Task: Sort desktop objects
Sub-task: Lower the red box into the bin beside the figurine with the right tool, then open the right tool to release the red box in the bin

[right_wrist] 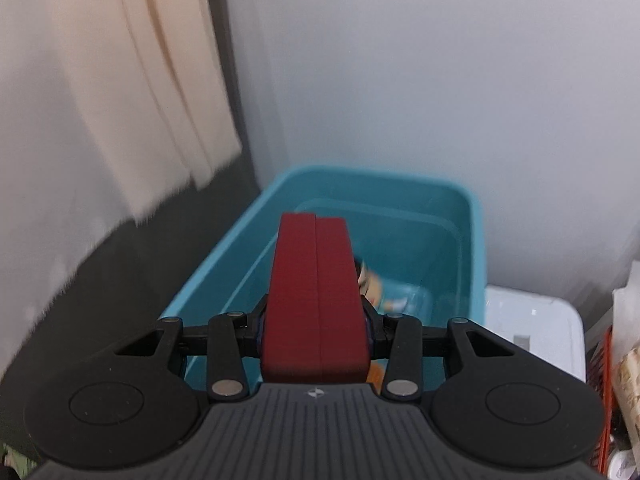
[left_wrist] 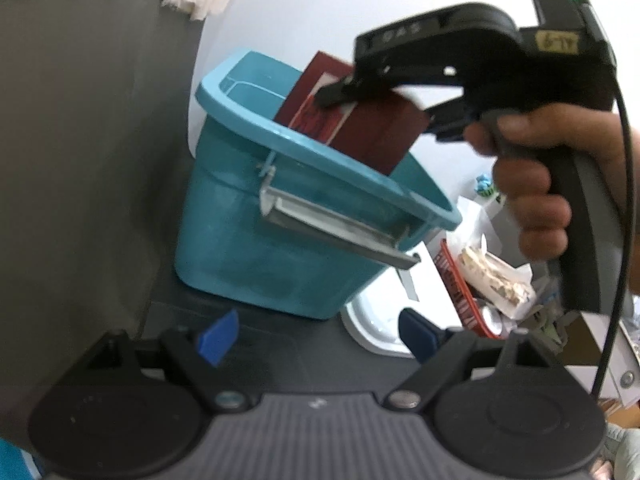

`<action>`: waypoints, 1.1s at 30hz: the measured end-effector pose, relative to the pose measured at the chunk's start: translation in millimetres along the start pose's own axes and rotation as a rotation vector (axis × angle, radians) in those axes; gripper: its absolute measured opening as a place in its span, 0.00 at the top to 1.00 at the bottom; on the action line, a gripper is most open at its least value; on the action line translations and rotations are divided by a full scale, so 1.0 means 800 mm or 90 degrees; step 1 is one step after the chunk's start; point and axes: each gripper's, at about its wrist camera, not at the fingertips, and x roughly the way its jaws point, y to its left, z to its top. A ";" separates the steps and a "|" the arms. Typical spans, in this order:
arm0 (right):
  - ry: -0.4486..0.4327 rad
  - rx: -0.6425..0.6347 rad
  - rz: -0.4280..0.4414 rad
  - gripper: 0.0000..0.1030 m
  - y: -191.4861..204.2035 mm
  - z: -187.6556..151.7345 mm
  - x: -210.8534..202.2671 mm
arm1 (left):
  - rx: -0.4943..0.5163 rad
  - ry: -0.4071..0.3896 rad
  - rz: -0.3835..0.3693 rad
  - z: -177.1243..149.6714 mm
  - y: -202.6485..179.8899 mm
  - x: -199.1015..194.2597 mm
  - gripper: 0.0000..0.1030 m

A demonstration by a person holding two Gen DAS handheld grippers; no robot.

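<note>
The right gripper (right_wrist: 316, 332) pinches a dark red box (right_wrist: 316, 300) at the frame's centre, held over the open blue bin (right_wrist: 476, 240). The step in hand looks like dropping it in. Next, the box must go lower before release; something colourful, too blurred to name, lies inside. The left gripper (left_wrist: 316, 336) waits at lower centre, jaws spread and empty.

Both wrist views look down closely, sharing the teal bin (left_wrist: 248, 216) (right_wrist: 476, 232).
</note>
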 end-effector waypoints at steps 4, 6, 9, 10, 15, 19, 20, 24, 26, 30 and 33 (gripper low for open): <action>0.057 -0.013 0.007 0.57 0.007 -0.006 0.016 | -0.004 0.003 0.001 0.000 0.002 0.002 0.13; 0.074 -0.013 0.008 0.56 0.010 -0.009 0.023 | -0.006 0.005 -0.001 0.000 0.003 0.003 0.13; 0.087 -0.005 0.014 0.57 0.016 -0.011 0.037 | -0.005 0.006 -0.003 0.000 0.003 0.003 0.13; 0.089 -0.001 0.019 0.58 0.016 -0.010 0.037 | -0.006 0.005 -0.003 0.000 0.003 0.003 0.13; 0.101 0.011 0.035 0.66 0.021 0.005 0.049 | -0.009 0.006 -0.003 0.000 0.006 0.003 0.13; 0.119 0.008 0.026 0.66 0.019 0.005 0.045 | -0.011 0.005 -0.002 0.000 0.009 0.003 0.13; 0.120 0.006 0.026 0.66 0.019 0.003 0.043 | -0.011 0.005 -0.002 0.000 0.010 0.003 0.13; 0.124 -0.002 0.027 0.66 0.017 -0.003 0.038 | -0.012 0.008 -0.002 0.000 0.013 0.005 0.13; 0.123 -0.001 0.027 0.66 0.014 -0.007 0.034 | -0.010 0.007 -0.002 -0.001 0.011 0.006 0.13; 0.115 0.004 0.033 0.66 0.003 -0.012 0.015 | -0.008 0.007 0.000 0.000 0.009 0.006 0.13; 0.098 0.011 0.040 0.64 -0.006 -0.017 -0.011 | -0.008 0.006 0.002 0.001 0.008 0.006 0.13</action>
